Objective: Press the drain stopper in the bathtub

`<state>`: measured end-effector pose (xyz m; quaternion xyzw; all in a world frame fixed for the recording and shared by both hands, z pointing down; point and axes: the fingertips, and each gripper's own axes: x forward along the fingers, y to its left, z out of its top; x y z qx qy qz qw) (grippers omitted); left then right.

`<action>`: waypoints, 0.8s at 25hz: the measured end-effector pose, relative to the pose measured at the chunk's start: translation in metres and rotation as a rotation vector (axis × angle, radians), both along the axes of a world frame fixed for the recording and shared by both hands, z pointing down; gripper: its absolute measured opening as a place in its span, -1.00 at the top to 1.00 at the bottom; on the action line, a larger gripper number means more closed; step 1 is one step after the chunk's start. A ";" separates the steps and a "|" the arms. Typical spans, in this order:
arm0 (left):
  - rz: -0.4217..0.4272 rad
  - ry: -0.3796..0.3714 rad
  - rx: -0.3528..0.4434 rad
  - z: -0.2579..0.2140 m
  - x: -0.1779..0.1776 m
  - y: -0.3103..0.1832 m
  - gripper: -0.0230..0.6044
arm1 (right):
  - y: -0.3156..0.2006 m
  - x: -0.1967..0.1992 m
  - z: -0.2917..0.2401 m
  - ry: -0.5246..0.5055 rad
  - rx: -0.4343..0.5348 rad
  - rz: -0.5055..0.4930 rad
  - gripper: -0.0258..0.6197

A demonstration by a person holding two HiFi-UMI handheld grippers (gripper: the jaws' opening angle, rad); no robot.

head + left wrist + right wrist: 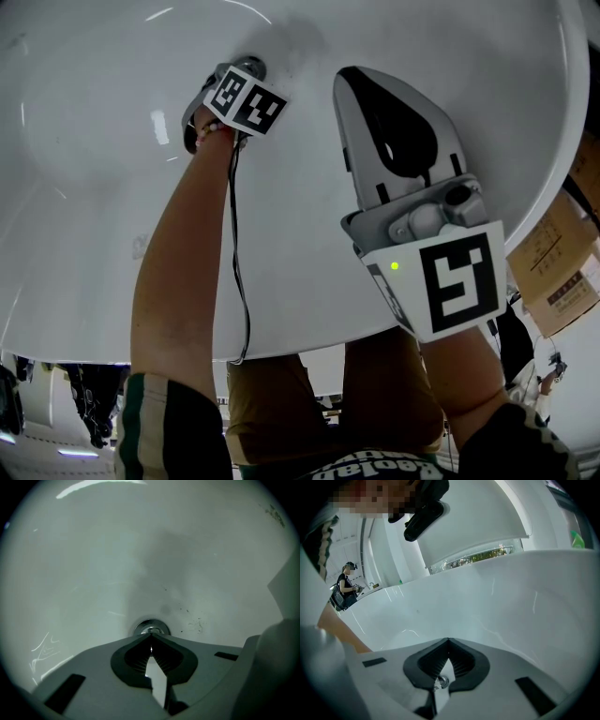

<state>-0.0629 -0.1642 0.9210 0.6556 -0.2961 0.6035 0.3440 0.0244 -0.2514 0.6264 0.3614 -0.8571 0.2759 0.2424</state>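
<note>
- the drain stopper (151, 629) is a round chrome disc set in the floor of the white bathtub (84, 555). its flat face points up out of the tub. being round, it shows no long axis.
- in the left gripper view the stopper sits at lower centre, half hidden behind the claw tips. in the head view it is at upper centre-left (255, 66), under the left gripper's nose.
- the left claw (151, 642) is clenched, its ribbed pads meeting at the tips with nothing between them. the tips sit right at the stopper's near rim, but i cannot tell whether they press on it.
- the right claw (448, 641) is also clenched and grips nothing. in the head view it (348, 77) hangs at centre-right above the tub's white wall (84, 216), well apart from the stopper.
- each gripper carries a cube with black-and-white square markers, the left one (246, 101) near the stopper and the right one (457, 281) at lower right.
- a small green light (395, 266) glows beside the right cube.
- cardboard boxes (562, 262) at the right edge of the head view carry dark print too small to read.
- the lettering on the person's shirt (375, 466) at the bottom edge is cut off and cannot be read.
</note>
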 end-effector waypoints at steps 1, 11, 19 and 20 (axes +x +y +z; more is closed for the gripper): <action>0.006 -0.001 0.008 0.000 0.000 0.000 0.90 | 0.000 0.000 0.000 -0.001 0.002 0.003 0.89; 0.069 -0.021 0.051 0.000 0.001 0.003 0.90 | 0.000 -0.002 -0.005 -0.015 0.018 0.000 0.89; -0.011 0.044 0.066 -0.004 -0.011 -0.002 0.36 | 0.003 -0.005 -0.009 -0.019 0.025 -0.007 0.89; -0.013 0.084 0.038 -0.005 -0.005 0.002 0.09 | 0.004 -0.005 -0.009 -0.016 0.023 -0.009 0.89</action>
